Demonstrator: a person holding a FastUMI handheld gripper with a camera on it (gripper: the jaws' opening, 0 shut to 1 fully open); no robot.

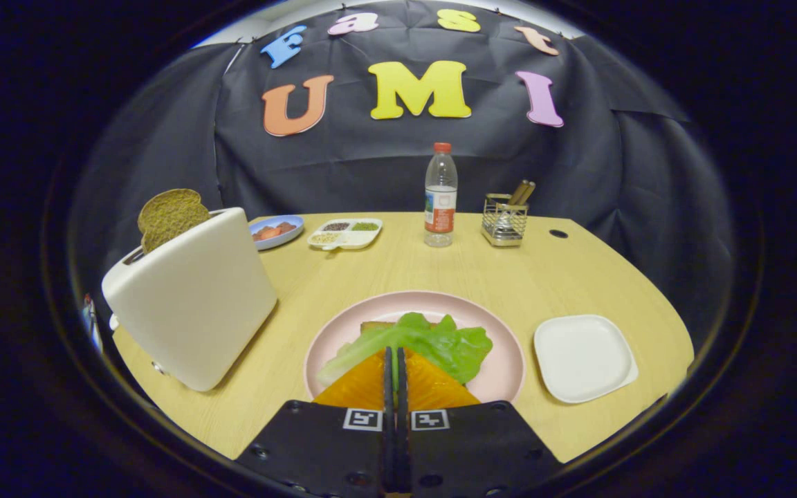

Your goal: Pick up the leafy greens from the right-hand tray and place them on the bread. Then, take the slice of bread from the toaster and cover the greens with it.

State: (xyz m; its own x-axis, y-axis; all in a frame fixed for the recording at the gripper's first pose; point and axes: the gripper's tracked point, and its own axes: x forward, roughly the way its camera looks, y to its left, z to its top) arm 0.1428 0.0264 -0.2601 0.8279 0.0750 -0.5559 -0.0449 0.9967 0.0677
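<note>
The leafy greens [440, 340] lie spread over a slice of bread [375, 325] on the pink plate [502, 377], just ahead of the fingers. My gripper [394, 354] is shut, its fingertips meeting at the near edge of the greens, and a thin strip of green leaf shows pinched between them. Only the bread's far-left corner peeks out from under the leaf. To the left stands a white toaster [194, 301] with a brown slice of bread [169, 216] sticking up out of its slot. The white square tray [584, 357] to the right of the plate holds nothing.
At the back of the wooden table [371, 270] stand a water bottle [440, 197], a wire holder with utensils [506, 218], a divided white dish [345, 234] and a small blue plate [275, 230]. The table's rounded edge runs close behind the tray.
</note>
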